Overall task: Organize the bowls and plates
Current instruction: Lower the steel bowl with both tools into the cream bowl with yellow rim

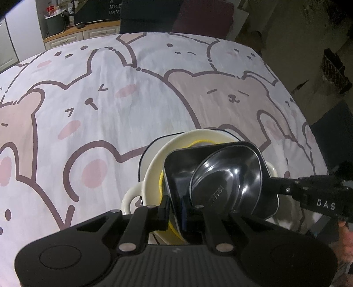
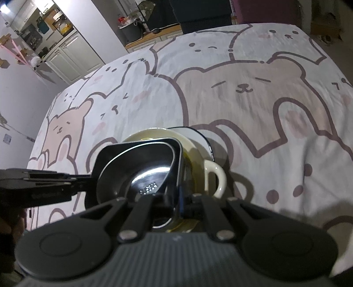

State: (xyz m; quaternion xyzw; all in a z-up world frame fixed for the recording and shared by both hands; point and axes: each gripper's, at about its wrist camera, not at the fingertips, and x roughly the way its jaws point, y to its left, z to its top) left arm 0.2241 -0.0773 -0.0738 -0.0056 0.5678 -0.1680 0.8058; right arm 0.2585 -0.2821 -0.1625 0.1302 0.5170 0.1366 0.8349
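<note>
A black square bowl (image 1: 181, 172) with a shiny steel bowl (image 1: 222, 176) nested inside sits in a stack on a cream two-handled dish (image 1: 154, 161) with a yellow inner ring, over a white dark-rimmed plate (image 1: 152, 143). My left gripper (image 1: 174, 212) is shut on the black bowl's near rim. My right gripper (image 2: 174, 198) is shut on the same black bowl's (image 2: 136, 150) rim from the other side; the steel bowl (image 2: 145, 178) and the cream dish's handle (image 2: 217, 176) show there. Each gripper appears in the other's view: the right one (image 1: 273, 183), the left one (image 2: 88, 178).
The stack stands near the front of a table under a white cloth with pink and brown bear prints (image 1: 110, 99). Dark chairs (image 1: 150, 19) stand beyond the far edge. Kitchen cabinets with a green pot (image 1: 55, 24) are at the back left.
</note>
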